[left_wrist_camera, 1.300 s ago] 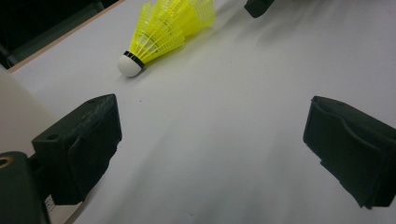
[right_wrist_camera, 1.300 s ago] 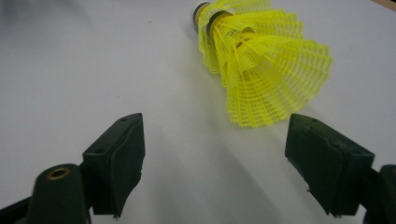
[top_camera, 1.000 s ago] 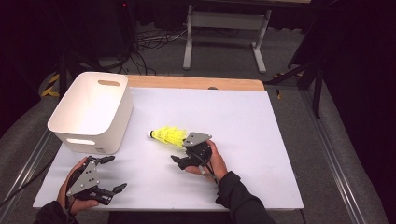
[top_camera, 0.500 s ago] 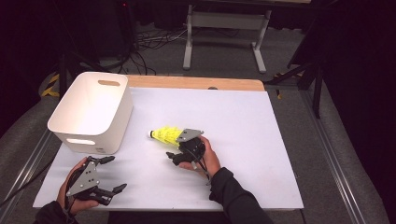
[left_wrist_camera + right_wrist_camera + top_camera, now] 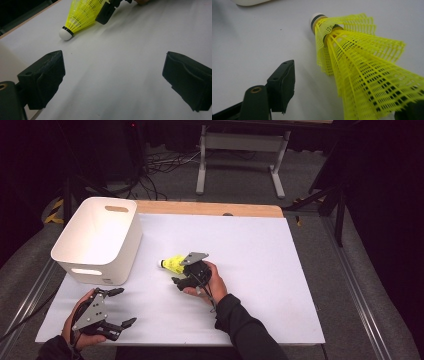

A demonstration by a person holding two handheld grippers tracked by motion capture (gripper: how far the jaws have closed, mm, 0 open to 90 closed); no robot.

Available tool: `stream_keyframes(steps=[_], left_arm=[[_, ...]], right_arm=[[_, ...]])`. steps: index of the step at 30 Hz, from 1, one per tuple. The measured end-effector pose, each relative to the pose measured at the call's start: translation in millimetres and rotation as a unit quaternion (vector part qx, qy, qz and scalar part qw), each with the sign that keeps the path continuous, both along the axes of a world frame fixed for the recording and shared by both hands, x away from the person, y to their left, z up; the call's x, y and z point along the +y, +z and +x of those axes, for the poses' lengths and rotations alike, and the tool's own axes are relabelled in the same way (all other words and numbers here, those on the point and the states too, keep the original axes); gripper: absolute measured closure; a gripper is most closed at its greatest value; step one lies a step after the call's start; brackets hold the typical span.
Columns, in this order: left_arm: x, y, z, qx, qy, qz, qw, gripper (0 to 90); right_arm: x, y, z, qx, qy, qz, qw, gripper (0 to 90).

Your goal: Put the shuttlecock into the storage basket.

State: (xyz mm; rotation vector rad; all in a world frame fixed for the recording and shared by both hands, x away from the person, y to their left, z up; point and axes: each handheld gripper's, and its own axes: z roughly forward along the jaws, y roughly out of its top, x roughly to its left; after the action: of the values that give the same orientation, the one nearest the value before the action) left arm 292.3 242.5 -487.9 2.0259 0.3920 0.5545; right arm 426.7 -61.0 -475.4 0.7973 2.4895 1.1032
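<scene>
Two black two-jaw grippers work over a white sheet-covered table (image 5: 260,270). The right gripper (image 5: 186,279) sits at the flared skirt of a yellow plastic-mesh shuttlecock with a white cork tip (image 5: 362,65), which lies on its side near the table's middle, tip pointing toward a white plastic bin with handle slots (image 5: 100,240) that stands nearby. In the right gripper view the jaws stand apart with the skirt between them, not yet pinched. The left gripper (image 5: 112,309) rests near the front left corner, jaws wide and empty.

The likely risk is the light shuttlecock rolling or skidding away if one jaw nudges it first. Closing hard on the soft mesh could also crumple the skirt or let it spring out.
</scene>
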Motion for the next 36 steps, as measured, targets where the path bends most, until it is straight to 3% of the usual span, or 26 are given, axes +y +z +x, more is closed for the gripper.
stream_keyframes(steps=[5,8,12,18,25,36], left_arm=[[-1.4,-0.8,-0.7,0.002,-0.003,0.002,1.0000,5.2],[-2.3,-1.1,-1.1,0.002,-0.004,0.004,1.0000,5.1],[-1.1,-0.9,-0.6,0.002,-0.002,0.003,1.0000,5.1],[-1.4,-1.5,-0.9,0.003,-0.001,0.005,1.0000,5.1],[-1.2,-1.8,-1.3,0.004,0.002,0.006,1.0000,5.2],[-1.7,-2.4,-1.6,0.005,0.010,0.010,0.9999,5.3]], right_arm=[[4.8,1.7,6.5,0.004,-0.017,0.014,0.9997,36.5],[6.6,2.3,12.6,0.009,-0.036,0.016,0.9992,45.9],[9.7,3.8,18.5,0.010,-0.061,0.012,0.9980,66.5],[16.4,5.0,18.9,-0.004,-0.055,-0.006,0.9985,80.7],[13.9,9.7,16.6,-0.016,-0.049,-0.001,0.9986,83.7],[-10.4,21.2,-0.3,-0.039,-0.038,0.015,0.9984,83.8]])
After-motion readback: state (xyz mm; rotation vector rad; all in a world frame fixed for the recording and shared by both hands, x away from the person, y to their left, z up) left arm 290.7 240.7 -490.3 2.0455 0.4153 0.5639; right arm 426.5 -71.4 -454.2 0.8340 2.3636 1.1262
